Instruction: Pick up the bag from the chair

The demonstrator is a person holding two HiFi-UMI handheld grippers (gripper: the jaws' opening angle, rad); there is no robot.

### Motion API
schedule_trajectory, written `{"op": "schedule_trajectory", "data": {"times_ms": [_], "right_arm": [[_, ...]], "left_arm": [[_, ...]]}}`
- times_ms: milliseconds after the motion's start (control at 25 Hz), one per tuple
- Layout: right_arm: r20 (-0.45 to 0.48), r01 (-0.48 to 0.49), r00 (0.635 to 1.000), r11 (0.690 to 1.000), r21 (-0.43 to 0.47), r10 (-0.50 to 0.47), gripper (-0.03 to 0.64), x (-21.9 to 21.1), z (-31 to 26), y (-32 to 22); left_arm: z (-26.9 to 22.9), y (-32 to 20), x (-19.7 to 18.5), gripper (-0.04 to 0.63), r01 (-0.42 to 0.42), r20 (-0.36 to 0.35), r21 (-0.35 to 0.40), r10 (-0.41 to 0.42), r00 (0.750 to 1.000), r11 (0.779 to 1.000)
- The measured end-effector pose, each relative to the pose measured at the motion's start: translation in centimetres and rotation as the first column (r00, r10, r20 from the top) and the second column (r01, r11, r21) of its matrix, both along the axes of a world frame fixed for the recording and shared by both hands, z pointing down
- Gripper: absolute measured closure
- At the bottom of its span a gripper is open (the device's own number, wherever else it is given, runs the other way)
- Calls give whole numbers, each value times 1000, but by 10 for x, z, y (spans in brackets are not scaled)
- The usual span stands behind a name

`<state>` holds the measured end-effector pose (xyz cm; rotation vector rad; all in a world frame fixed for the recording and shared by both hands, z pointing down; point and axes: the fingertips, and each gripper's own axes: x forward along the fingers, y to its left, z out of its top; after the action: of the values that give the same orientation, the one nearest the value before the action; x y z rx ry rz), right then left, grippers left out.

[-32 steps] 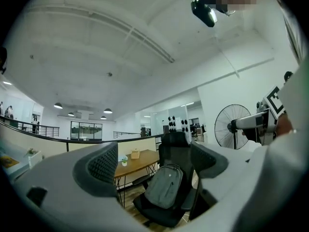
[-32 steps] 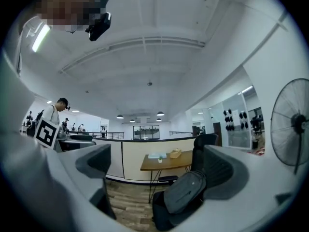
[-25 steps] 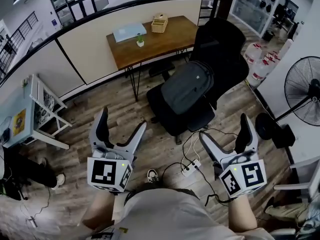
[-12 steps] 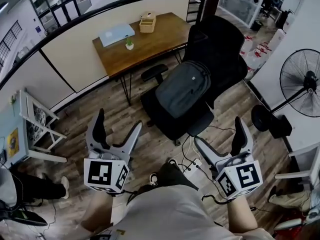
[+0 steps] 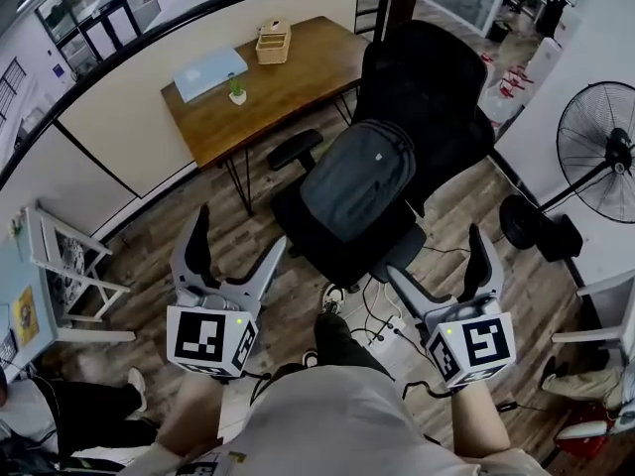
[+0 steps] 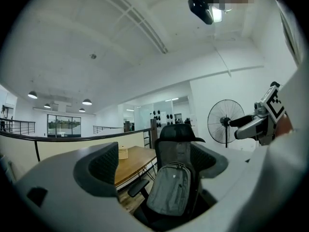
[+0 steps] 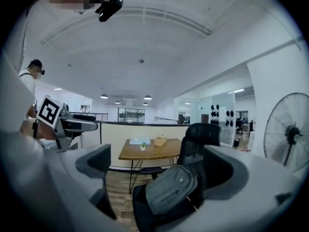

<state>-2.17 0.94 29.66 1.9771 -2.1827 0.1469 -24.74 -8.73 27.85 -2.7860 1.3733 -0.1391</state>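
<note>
A grey backpack (image 5: 359, 178) leans upright against the back of a black office chair (image 5: 427, 77), resting on its seat. It also shows in the left gripper view as the backpack (image 6: 168, 189) and in the right gripper view as the backpack (image 7: 171, 188). My left gripper (image 5: 236, 242) is open, low and left of the chair, well short of the bag. Open too, my right gripper (image 5: 438, 258) hangs just in front of the seat's right side. Nothing is between either pair of jaws.
A wooden desk (image 5: 260, 82) with a small plant, a box and a blue pad stands behind the chair. A standing fan (image 5: 600, 145) is at the right. Cables and a power strip (image 5: 382, 320) lie on the wood floor below the chair. A white side table (image 5: 62, 266) stands at left.
The chair and bag have come closer and lower in the head view as I stepped forward. Both grippers stay open and level.
</note>
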Motion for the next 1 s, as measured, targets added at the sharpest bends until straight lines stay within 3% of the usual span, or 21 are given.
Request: {"op": "schedule_trajectory", "data": {"times_ms": [600, 1000], "right_arm": [[89, -101, 991, 994, -34, 103, 21, 120, 20, -154], [142, -159, 976, 985, -62, 166, 21, 174, 43, -212]], "left_arm": [[22, -176, 125, 150, -105, 121, -61, 112, 986, 993], [18, -237, 198, 150, -191, 149, -42, 195, 969, 981]]}}
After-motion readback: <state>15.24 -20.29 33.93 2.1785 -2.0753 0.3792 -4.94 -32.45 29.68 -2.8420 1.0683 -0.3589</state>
